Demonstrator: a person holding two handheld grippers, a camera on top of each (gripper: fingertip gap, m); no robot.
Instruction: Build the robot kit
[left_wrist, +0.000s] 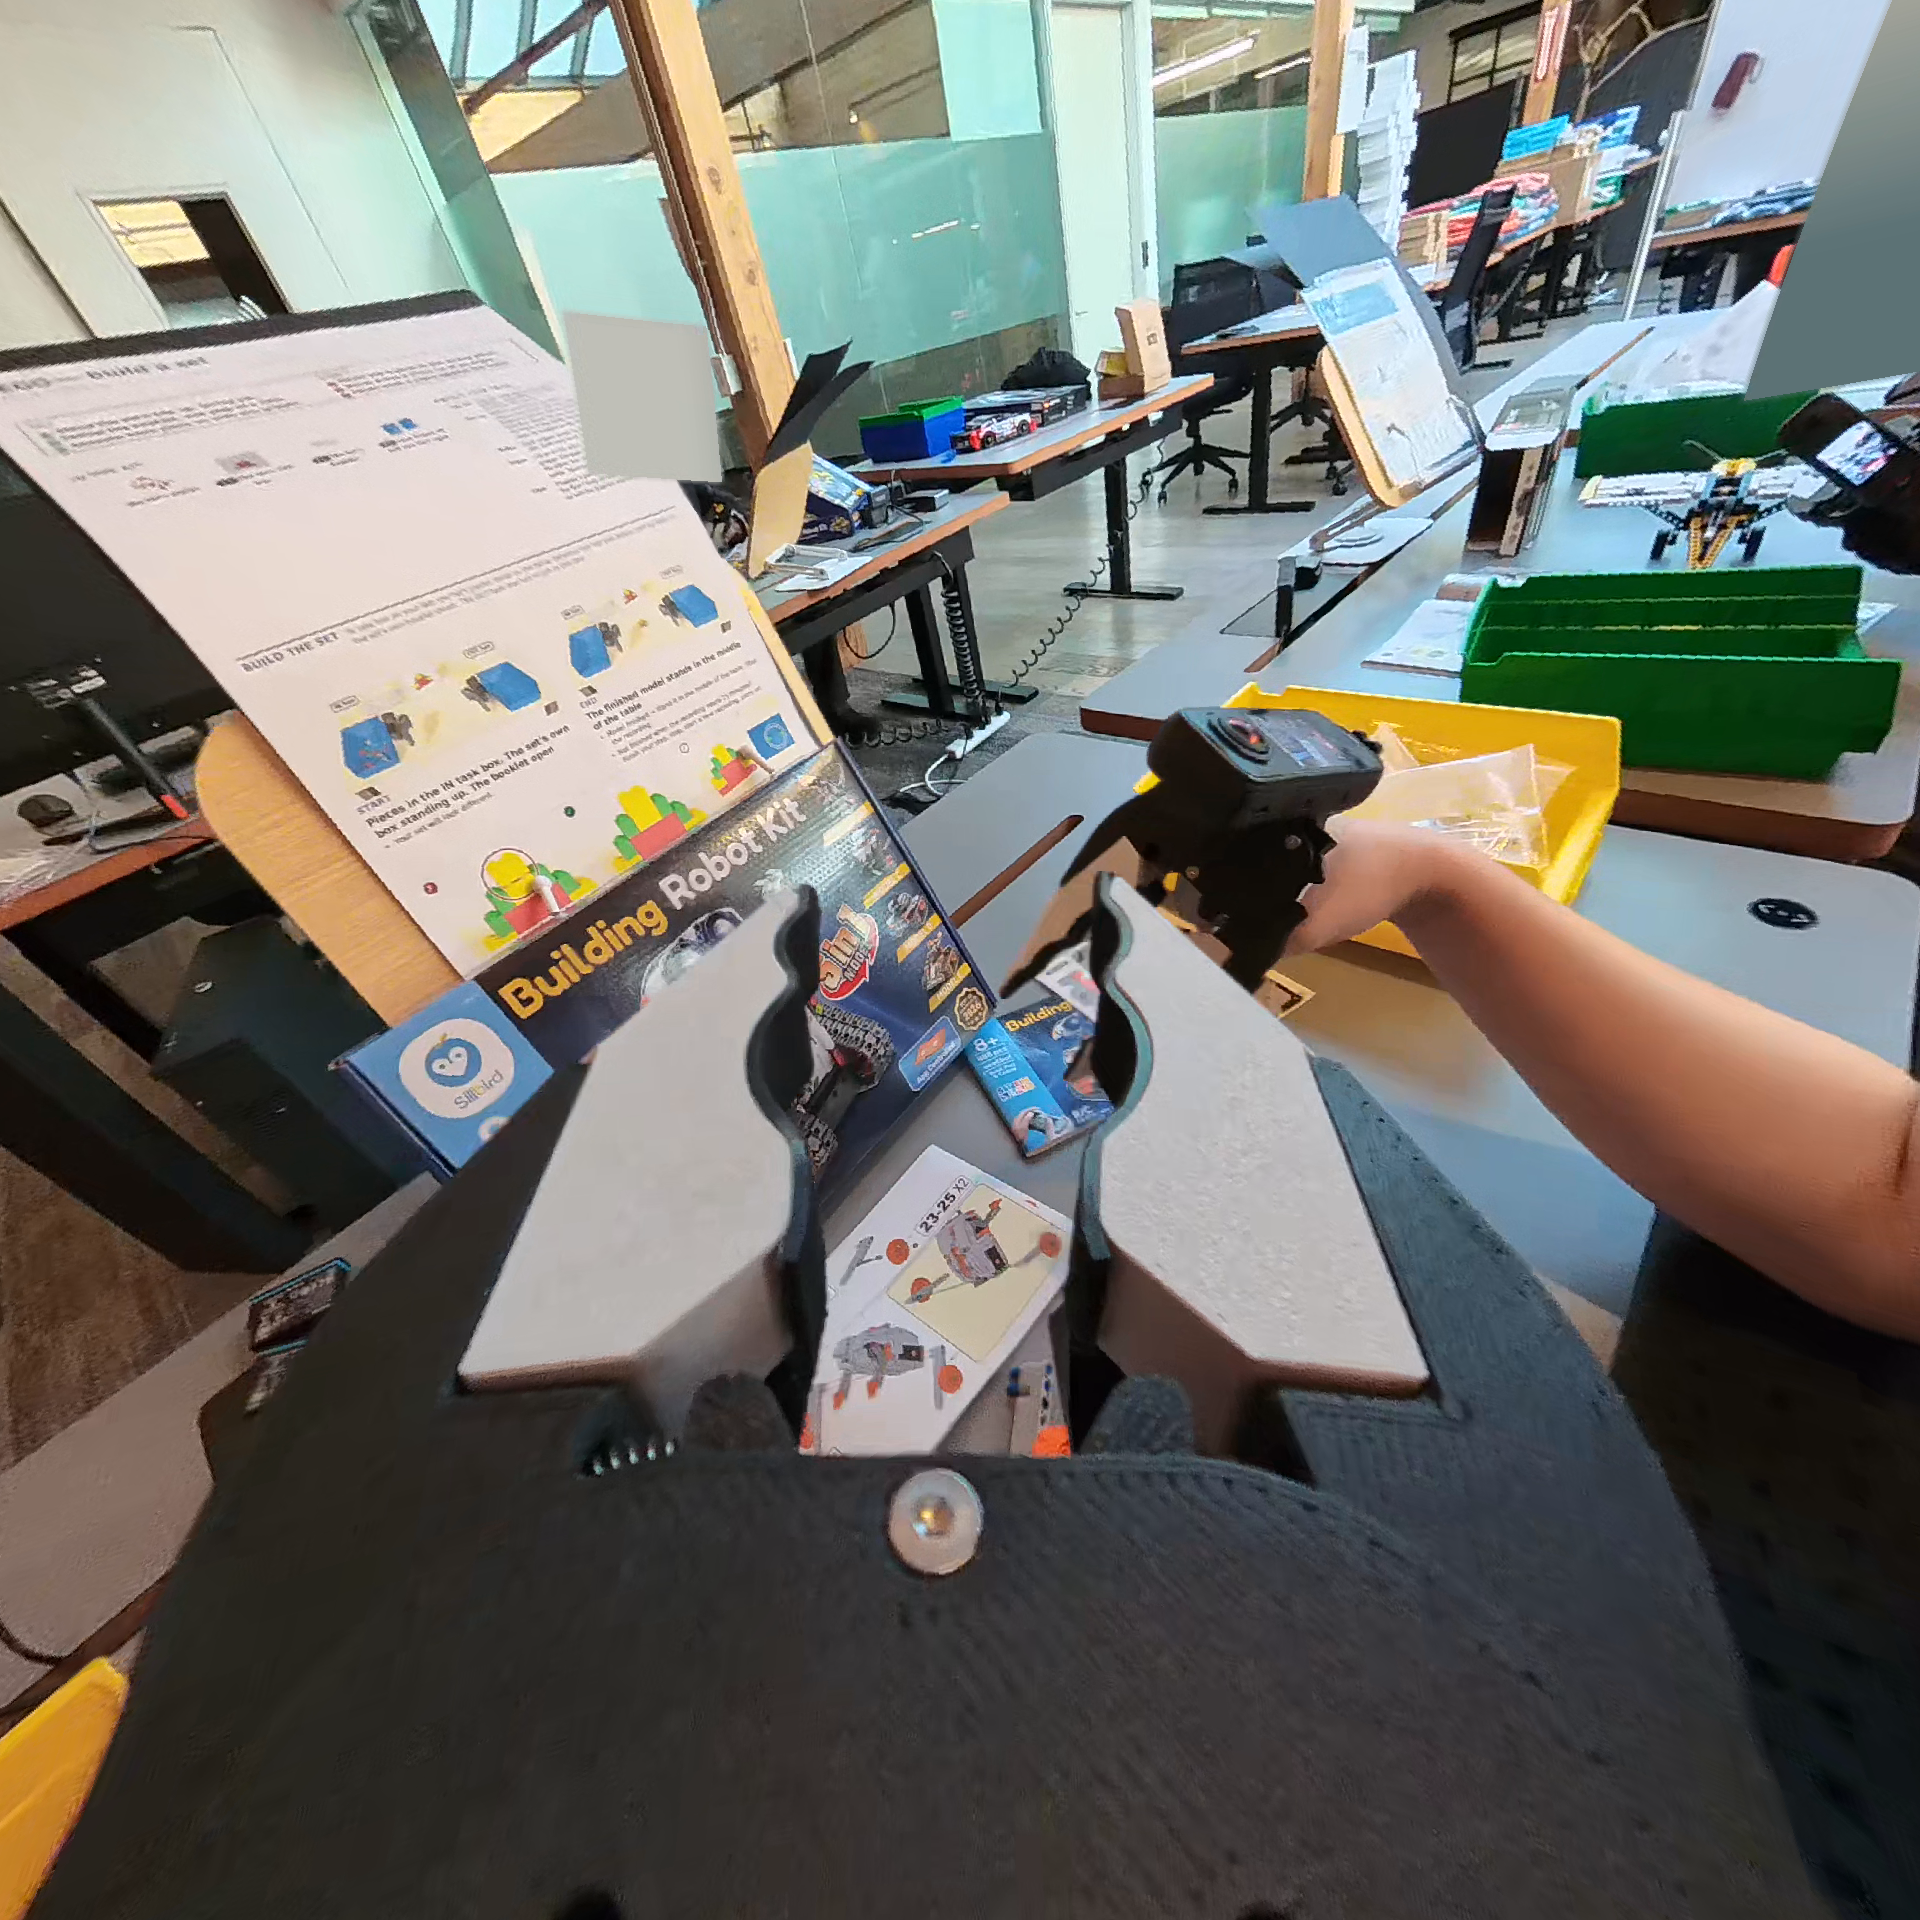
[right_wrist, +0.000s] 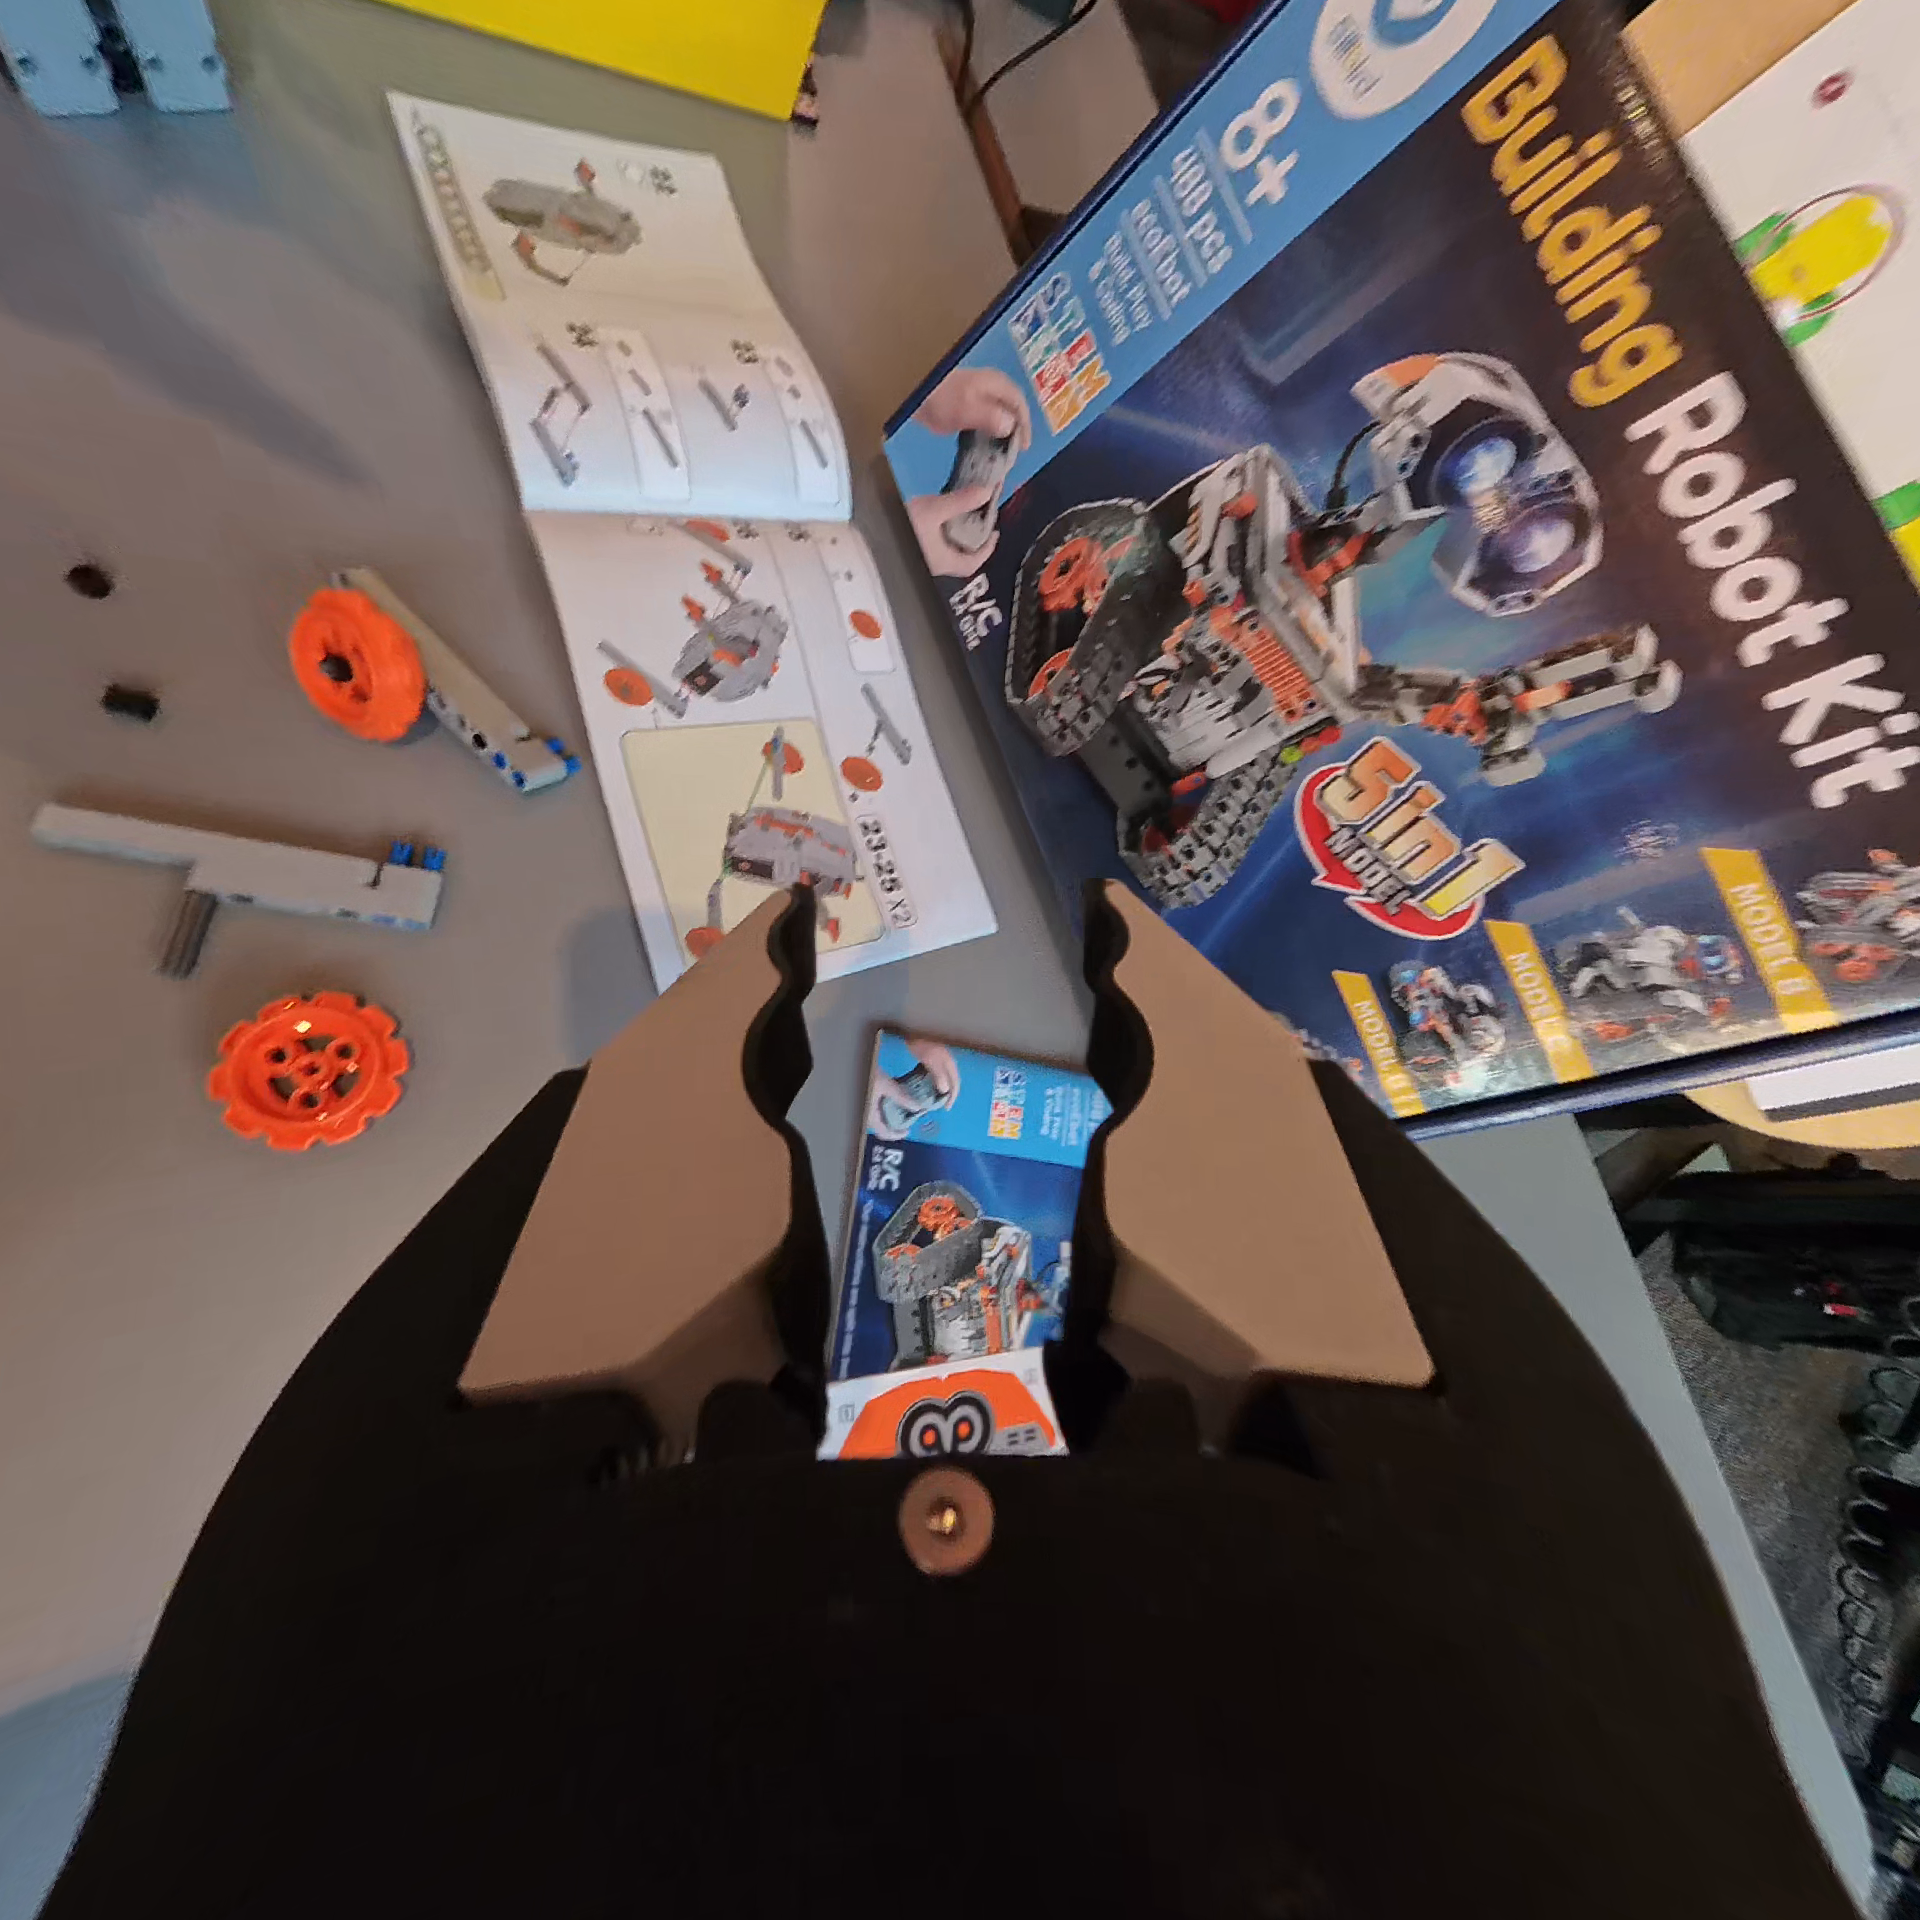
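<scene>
My left gripper is open and empty, held above an open instruction booklet on the grey table. A blue robot kit box stands just beyond its fingertips, leaning on a board. My right gripper is open and empty, held over a small blue booklet lying beside the box. Left of the open booklet lie an orange wheel on a grey beam, a grey beam assembly and a loose orange gear.
A printed instruction sheet leans behind the box. A yellow tray with plastic bags and green bins stand at the far right. A person's arm reaches across. Two small black pins lie at the left. Spacing between my two grippers at the tips: around 25 cm. The loose orange gear lies some 15 cm from my right tips, 35 cm from my left tips. From the right gripper's tips to the grey beam assembly is close to 15 cm.
</scene>
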